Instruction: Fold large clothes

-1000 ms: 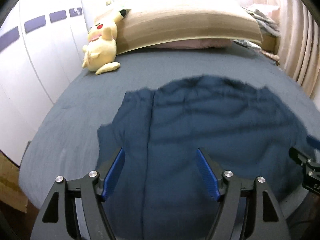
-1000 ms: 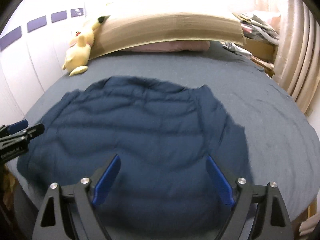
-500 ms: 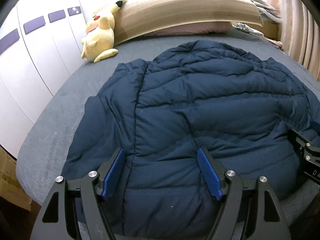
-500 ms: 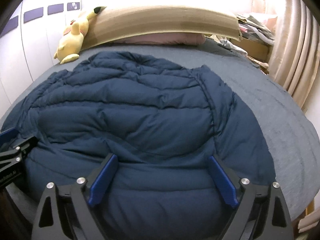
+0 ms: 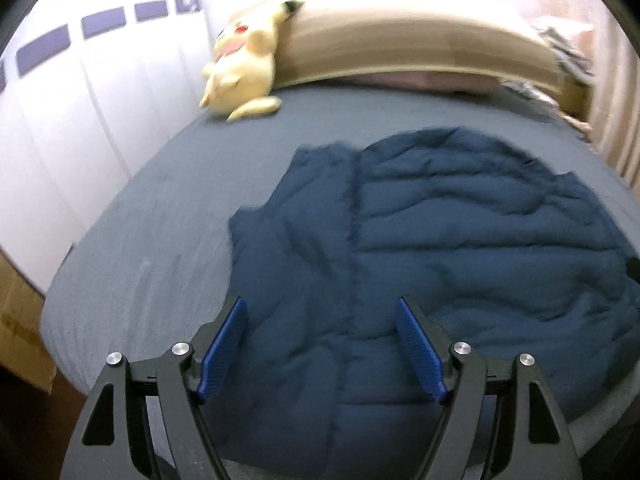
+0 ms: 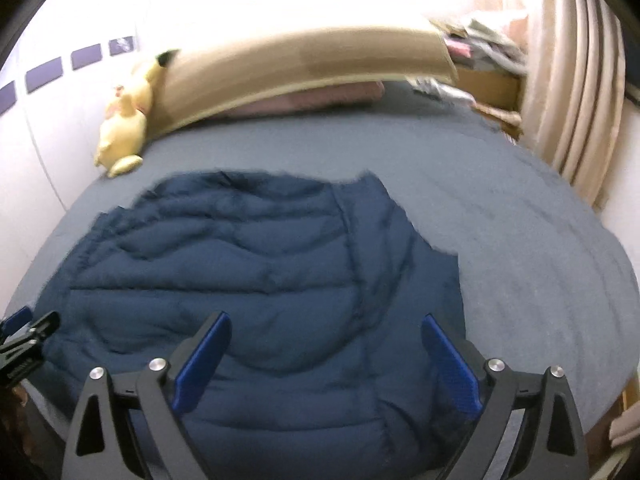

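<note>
A navy quilted puffer jacket lies spread flat on the grey bed, its hem toward me. My left gripper hovers over the jacket's near left part, open, with nothing pinched between its blue pads. Over the near right part, my right gripper has its jaws opening wide, and only the jacket lying below shows between them. The left gripper's tip shows at the left edge of the right wrist view. Both views are blurred.
The grey bed extends past the jacket on all sides. A yellow plush toy leans at the beige headboard. White wardrobe doors stand left, a cardboard box lower left, and curtains and clutter right.
Half a second ago the jacket filled most of both views; now it looks smaller and farther off, with more bare bed around it. The right jaws stand a little wider.
</note>
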Available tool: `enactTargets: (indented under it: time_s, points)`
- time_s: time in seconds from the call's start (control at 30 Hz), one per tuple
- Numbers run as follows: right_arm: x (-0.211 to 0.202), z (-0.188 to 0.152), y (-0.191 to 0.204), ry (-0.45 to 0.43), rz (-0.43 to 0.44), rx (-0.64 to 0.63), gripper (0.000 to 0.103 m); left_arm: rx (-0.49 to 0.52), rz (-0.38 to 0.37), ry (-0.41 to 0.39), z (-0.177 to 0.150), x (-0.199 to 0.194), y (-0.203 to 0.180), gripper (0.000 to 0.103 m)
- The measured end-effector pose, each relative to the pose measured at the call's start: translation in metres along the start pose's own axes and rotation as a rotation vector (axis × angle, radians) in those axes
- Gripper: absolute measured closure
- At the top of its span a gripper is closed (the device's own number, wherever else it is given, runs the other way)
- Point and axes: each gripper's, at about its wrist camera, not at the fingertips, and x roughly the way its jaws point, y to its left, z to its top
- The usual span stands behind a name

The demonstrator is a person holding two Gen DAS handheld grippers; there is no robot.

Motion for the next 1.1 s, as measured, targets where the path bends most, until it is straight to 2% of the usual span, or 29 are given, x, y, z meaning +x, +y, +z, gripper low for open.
enactTargets:
  time_s: [0.13,0.37,0.43,0.5,0.57,0.63,0.73,0.87,0.97,1.1]
  points:
    - [0.038,-0.010,-0.011,0.119,-0.003,0.034,0.006,-0.032,-0.027,0.034,-0.006,0.012,0.009,0.024]
    - [0.025,0.033,-0.024,0.043,0.071,0.065,0.006,-0.101,-0.045,-0.029,0.037,0.005,0.032,0.024]
    - [0.040,0.042,-0.025,0.076,0.115,0.054,0.006,-0.088,-0.040,0.011,0.047,0.023,0.031,0.024]
    - [0.066,0.042,-0.032,0.143,0.109,0.069,0.006,-0.085,0.014,0.112,0.047,0.052,0.032,0.024]
    - [0.086,0.038,-0.039,0.199,0.112,0.102,0.005,-0.178,-0.028,0.178,0.043,0.074,0.046,0.023]
    - [0.090,0.037,-0.040,0.209,0.125,0.116,0.005,-0.204,-0.040,0.190,0.042,0.076,0.049,0.023]
    - [0.076,0.044,-0.039,0.172,0.117,0.123,0.006,-0.196,-0.022,0.160,0.044,0.062,0.048,0.023]
    - [0.023,0.052,-0.037,0.035,0.078,0.132,0.006,-0.210,-0.008,0.050,0.045,0.015,0.050,0.023]
    - [-0.024,0.045,-0.015,-0.053,0.070,0.053,0.005,-0.196,-0.029,-0.046,0.044,-0.025,0.043,0.023]
    - [-0.066,0.020,0.009,-0.100,0.103,0.015,0.005,-0.135,-0.091,-0.136,0.043,-0.076,0.023,0.022]
